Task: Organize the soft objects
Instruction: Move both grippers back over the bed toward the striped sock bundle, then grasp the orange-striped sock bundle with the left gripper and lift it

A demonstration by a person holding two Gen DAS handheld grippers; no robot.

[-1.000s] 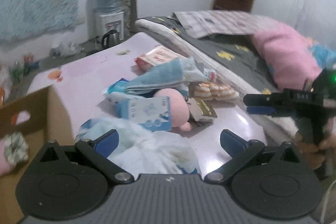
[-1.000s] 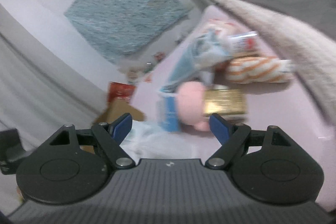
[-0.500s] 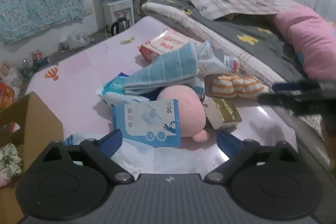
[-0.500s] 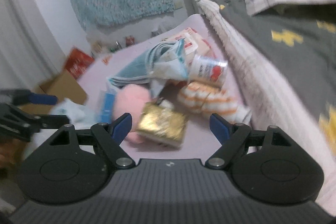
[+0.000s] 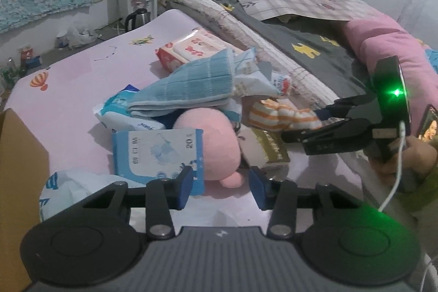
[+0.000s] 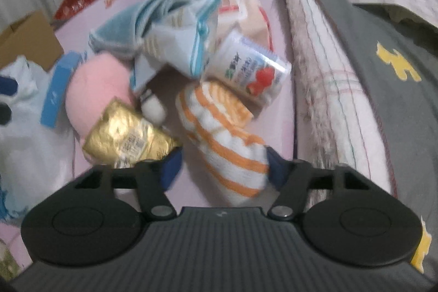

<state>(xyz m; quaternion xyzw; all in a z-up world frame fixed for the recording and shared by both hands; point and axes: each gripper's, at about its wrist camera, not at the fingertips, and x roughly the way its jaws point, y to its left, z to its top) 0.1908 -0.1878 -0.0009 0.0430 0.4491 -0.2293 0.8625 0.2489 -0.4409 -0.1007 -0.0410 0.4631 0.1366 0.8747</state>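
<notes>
now both tools are in over the pile, where a second ago they hung back from it with jaws wide — that reads as two pickups starting at once.

nearest, the left gripper is narrowing its jaws around the low edge of the pink plush, with the blue-and-white packet leaning just left of it. the pads do not look pressed into the plush yet; i'd call them apart with the toy's foot between them. the right gripper has rolled level from its earlier tilt and is also closing, its jaws straddling the near end of the orange-striped socks. the right pad seems to touch the fabric and the left one looks clear, though blur makes this hard to judge.

further in lie the gold packet, the strawberry tissue pack and the folded blue towel, heaped on the pink sheet. at the far left the cardboard box is cut off by the frame edge, so its contents are hidden. the plush's face is buried under the packet, and the right wrist view is smeared throughout.
</notes>
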